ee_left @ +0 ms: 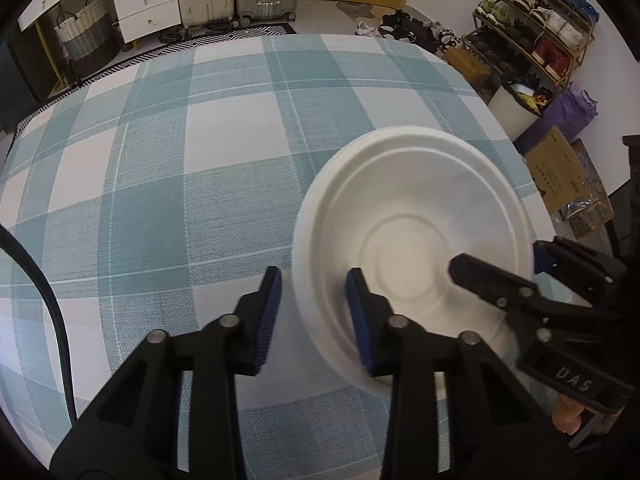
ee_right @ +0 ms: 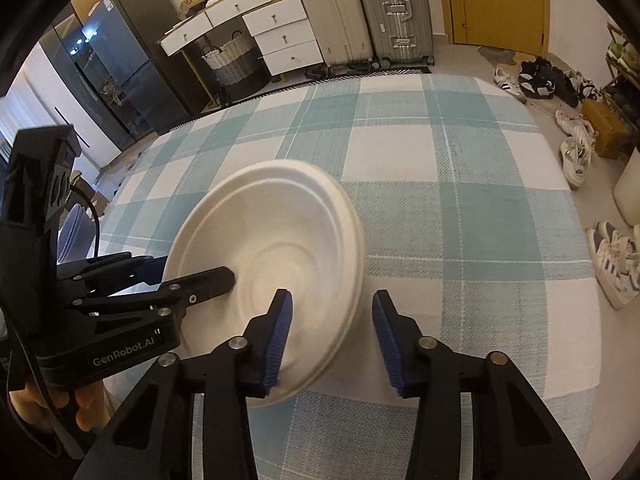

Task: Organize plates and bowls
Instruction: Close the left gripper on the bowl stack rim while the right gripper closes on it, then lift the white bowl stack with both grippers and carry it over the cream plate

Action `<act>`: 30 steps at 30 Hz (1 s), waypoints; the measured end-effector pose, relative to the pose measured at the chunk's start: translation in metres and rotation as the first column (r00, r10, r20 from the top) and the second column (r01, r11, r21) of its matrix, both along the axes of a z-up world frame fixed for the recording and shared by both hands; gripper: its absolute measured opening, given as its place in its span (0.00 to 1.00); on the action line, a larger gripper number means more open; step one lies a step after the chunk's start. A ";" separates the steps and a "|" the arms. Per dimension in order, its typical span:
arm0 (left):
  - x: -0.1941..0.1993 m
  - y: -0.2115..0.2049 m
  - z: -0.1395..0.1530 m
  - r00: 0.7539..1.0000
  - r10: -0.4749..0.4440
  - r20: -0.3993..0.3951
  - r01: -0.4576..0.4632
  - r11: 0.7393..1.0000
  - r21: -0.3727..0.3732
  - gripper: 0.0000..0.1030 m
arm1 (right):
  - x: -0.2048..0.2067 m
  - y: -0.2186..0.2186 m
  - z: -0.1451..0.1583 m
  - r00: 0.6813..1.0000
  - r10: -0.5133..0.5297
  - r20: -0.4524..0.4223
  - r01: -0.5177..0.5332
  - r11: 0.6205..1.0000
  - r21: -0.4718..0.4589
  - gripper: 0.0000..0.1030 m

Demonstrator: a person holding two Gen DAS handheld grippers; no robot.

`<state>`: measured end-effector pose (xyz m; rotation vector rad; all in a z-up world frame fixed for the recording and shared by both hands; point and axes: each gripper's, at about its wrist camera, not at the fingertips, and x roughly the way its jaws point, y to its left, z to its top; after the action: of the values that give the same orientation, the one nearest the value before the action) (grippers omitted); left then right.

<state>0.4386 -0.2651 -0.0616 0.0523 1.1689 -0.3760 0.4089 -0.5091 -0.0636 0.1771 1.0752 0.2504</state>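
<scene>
A white bowl (ee_left: 412,240) sits on the blue-and-white checked tablecloth (ee_left: 200,160); it also shows in the right wrist view (ee_right: 276,248). My left gripper (ee_left: 314,312) is open, its fingers straddling the bowl's left rim, one inside, one outside. My right gripper (ee_right: 332,332) is open and straddles the bowl's right rim the same way. Neither presses the rim visibly. The right gripper shows in the left wrist view (ee_left: 496,276) and the left gripper in the right wrist view (ee_right: 188,276), each with one finger over the bowl's inside.
The table (ee_right: 460,200) ends near a shoe rack (ee_left: 532,28), boxes (ee_left: 556,168) and loose shoes (ee_right: 576,152) on the right. Suitcases (ee_right: 380,12), white drawers (ee_right: 276,32) and a woven basket (ee_right: 232,64) stand beyond the far edge. A black cable (ee_left: 48,304) hangs at left.
</scene>
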 end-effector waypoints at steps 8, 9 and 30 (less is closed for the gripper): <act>-0.004 0.000 0.002 1.000 -0.007 0.006 0.007 1.000 -0.010 0.18 | -0.004 0.007 0.003 1.000 0.001 0.011 -0.001 1.000 0.021 0.25; -0.006 0.003 0.004 1.000 -0.005 0.007 0.005 1.000 -0.013 0.18 | -0.006 0.009 0.005 1.000 0.004 0.017 -0.004 1.000 0.019 0.25; -0.074 0.100 0.064 0.989 0.099 0.107 -0.095 0.995 -0.042 0.17 | -0.052 0.096 0.061 0.984 0.137 0.116 -0.134 0.991 -0.028 0.25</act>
<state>0.3641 -0.1648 0.0025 -0.0158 1.0521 -0.3044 0.3567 -0.4128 -0.0029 0.0705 0.9737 0.3681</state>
